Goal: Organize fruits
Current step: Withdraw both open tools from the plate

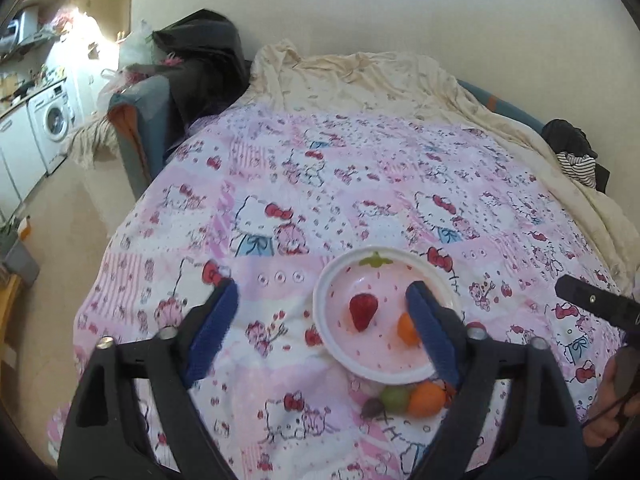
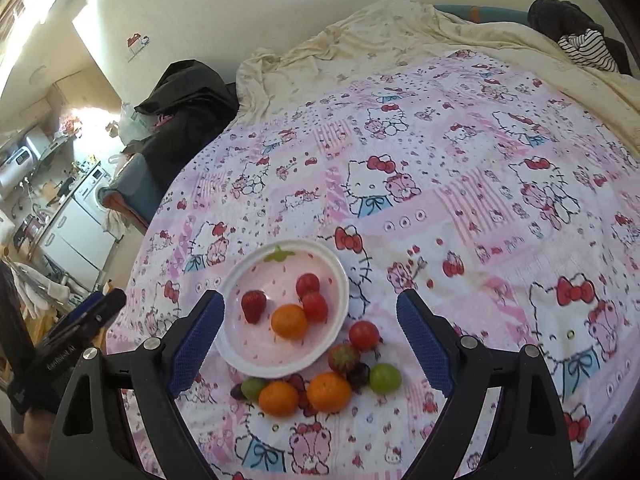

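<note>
A white strawberry-print plate (image 2: 240,354) lies on the pink patterned bedspread (image 2: 440,200). It holds a strawberry (image 2: 253,305), an orange (image 2: 289,321) and two red tomatoes (image 2: 311,296). Beside the plate's near edge lie loose fruits: two oranges (image 2: 304,396), a tomato (image 2: 363,335), a strawberry (image 2: 342,358), green grapes (image 2: 385,378) and dark grapes (image 2: 358,374). My right gripper (image 2: 310,308) is open and empty above them. My left gripper (image 1: 322,300) is open and empty over the plate's (image 1: 326,320) left side; its right finger hides part of the plate.
A cream sheet (image 2: 400,28) covers the far half of the bed. Dark clothes (image 2: 188,96) are piled at the bed's far left corner, striped clothes (image 2: 584,48) at the far right. A washing machine (image 1: 52,124) and kitchen units stand to the left.
</note>
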The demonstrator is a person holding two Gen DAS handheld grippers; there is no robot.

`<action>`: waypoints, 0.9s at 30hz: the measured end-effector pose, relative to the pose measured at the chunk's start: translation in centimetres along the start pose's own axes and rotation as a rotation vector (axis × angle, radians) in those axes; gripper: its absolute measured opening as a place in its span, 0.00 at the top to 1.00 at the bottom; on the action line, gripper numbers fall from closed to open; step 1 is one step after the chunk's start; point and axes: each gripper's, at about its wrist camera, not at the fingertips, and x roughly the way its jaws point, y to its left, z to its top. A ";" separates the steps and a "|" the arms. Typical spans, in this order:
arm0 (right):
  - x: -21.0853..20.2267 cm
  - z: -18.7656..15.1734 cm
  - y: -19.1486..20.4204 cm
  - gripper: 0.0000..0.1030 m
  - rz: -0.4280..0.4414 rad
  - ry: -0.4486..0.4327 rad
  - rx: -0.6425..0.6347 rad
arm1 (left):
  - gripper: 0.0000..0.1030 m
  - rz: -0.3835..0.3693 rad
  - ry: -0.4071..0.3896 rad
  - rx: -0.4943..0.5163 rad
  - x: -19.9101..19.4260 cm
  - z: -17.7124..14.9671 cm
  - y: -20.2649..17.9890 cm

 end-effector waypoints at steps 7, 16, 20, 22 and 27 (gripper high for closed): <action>-0.8 -1.7 -0.1 0.12 -0.025 0.017 -0.009 | 0.05 0.047 0.088 -0.059 0.2 -2.2 1.0; -0.2 -3.1 -3.0 0.12 -0.017 0.116 0.101 | 0.05 0.067 0.295 -0.133 3.4 -5.4 1.7; 0.2 -2.9 -3.9 0.12 -0.019 0.128 0.160 | 0.07 0.007 0.376 -0.156 5.2 -6.4 1.3; 0.4 -2.9 -4.1 0.12 -0.019 0.135 0.174 | 0.23 -0.012 0.421 -0.134 6.4 -7.0 0.6; 1.0 -3.1 -4.6 0.12 -0.024 0.162 0.196 | 0.51 -0.046 0.533 0.059 9.0 -9.2 -2.8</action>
